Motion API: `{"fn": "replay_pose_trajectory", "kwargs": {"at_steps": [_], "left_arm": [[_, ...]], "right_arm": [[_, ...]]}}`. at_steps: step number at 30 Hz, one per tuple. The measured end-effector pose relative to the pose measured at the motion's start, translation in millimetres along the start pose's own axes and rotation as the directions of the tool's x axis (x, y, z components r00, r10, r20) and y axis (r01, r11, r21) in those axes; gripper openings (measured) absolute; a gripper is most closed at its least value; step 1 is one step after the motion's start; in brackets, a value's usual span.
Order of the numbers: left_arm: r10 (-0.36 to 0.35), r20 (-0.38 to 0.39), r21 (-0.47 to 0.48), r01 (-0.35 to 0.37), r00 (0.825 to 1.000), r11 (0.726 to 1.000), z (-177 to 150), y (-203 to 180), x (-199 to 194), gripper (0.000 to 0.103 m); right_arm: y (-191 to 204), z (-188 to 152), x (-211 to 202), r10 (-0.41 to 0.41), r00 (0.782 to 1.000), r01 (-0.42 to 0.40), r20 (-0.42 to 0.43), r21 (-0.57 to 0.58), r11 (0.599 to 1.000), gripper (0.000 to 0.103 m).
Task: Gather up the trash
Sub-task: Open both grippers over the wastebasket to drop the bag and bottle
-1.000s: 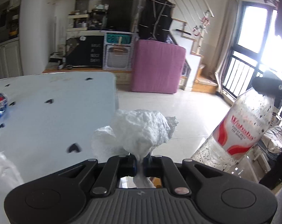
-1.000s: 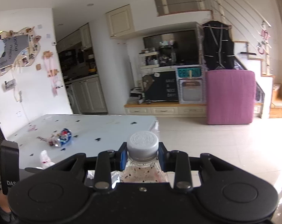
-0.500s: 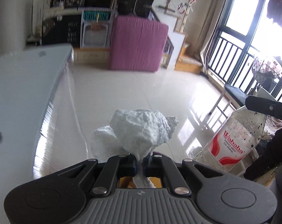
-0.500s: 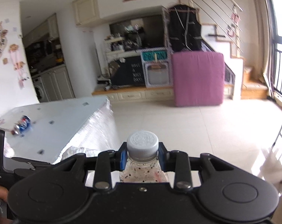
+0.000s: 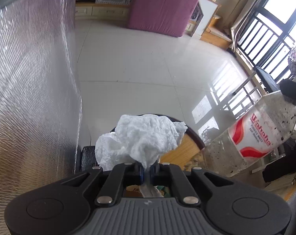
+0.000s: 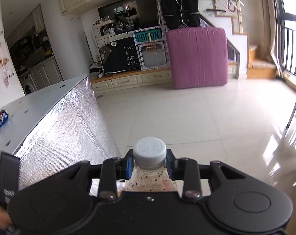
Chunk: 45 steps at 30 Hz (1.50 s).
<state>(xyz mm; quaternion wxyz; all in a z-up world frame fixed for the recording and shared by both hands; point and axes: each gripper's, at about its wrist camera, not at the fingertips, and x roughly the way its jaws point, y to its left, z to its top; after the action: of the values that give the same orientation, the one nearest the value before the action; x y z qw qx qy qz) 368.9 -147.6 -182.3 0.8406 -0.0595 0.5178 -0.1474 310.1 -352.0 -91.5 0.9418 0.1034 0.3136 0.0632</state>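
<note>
My left gripper (image 5: 146, 171) is shut on a crumpled white tissue (image 5: 142, 137), which bulges out above the fingertips. It hangs over a round wooden bin rim (image 5: 187, 146) beside the table's foil-covered side (image 5: 30, 98). My right gripper (image 6: 149, 163) is shut on the neck of a clear plastic bottle (image 6: 150, 180) with a white cap (image 6: 149, 151). In the left wrist view that bottle (image 5: 253, 143), with its red and white label, slants at the right, its body speckled with dark spots. A crushed blue can (image 6: 0, 120) lies on the table top (image 6: 40, 99).
A pink mattress (image 6: 197, 58) leans against the cabinets at the back. Pale tiled floor (image 6: 187, 117) spreads ahead. A window railing (image 5: 265, 45) and a dark stool (image 5: 265, 78) stand to the right. A black device (image 6: 8, 174) shows at the right wrist view's left edge.
Both grippers have sunk below the table top and tilted downward, still holding the tissue and the bottle. The table top has left the left wrist view; its foil side and the bin rim now show.
</note>
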Motion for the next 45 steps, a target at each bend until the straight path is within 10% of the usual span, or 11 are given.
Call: {"fn": "replay_pose_trajectory", "kwargs": {"at_steps": [15, 22, 31, 45], "left_arm": [[0.082, -0.239, 0.139, -0.050, 0.968, 0.989, -38.6, -17.2, 107.4, 0.005], [0.114, -0.323, 0.198, -0.051, 0.939, 0.979, -55.3, -17.2, 141.7, 0.006], [0.138, -0.356, 0.232, -0.055, 0.924, 0.971, -63.8, -17.8, 170.9, 0.006], [0.085, -0.325, 0.215, -0.014, 0.942, 0.977, -66.6, -37.2, 161.1, 0.064]], "right_arm": [[2.9, -41.5, 69.0, -0.006, 1.000, 0.011, 0.024, -0.205, 0.979, 0.034], [19.9, -72.9, 92.8, 0.031, 0.996, -0.061, -0.084, -0.383, 0.922, 0.034], [8.8, -106.2, 117.6, 0.013, 0.980, -0.081, -0.200, -0.337, 0.938, 0.034], [-2.0, -131.1, 148.1, -0.006, 0.939, -0.088, -0.345, -0.259, 0.962, 0.034]]}}
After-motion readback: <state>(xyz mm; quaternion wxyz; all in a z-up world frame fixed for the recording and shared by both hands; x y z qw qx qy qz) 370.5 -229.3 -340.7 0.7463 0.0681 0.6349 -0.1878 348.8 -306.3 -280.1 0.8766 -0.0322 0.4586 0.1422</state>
